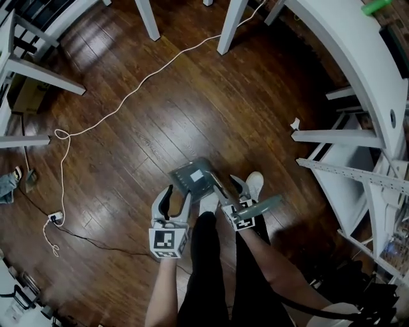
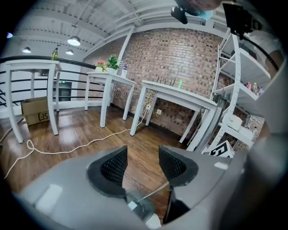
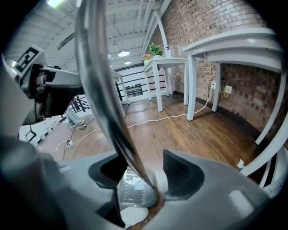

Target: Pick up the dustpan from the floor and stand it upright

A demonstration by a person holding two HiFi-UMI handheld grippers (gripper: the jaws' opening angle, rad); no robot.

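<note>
The grey dustpan (image 1: pixel 193 179) rests with its pan on the dark wood floor just ahead of the person's white shoes (image 1: pixel 254 185). Its long handle (image 3: pixel 105 90) rises steeply between the jaws of my right gripper (image 1: pixel 231 190). In the right gripper view my right gripper (image 3: pixel 144 173) is open: the handle leans by the left jaw, with a gap to the right one, and the pan (image 3: pixel 132 193) shows below. My left gripper (image 1: pixel 177 199) hangs just left of the pan. In its own view the left gripper (image 2: pixel 143 164) is open and holds nothing, with the pan (image 2: pixel 139 204) under it.
A white cable (image 1: pixel 128 96) snakes over the floor to a plug strip (image 1: pixel 55 217) at the left. White table legs (image 1: pixel 148 19) stand at the far side. A curved white table (image 1: pixel 358 70) and metal shelving (image 1: pixel 358 185) close off the right. A cardboard box (image 2: pixel 33 110) sits far left.
</note>
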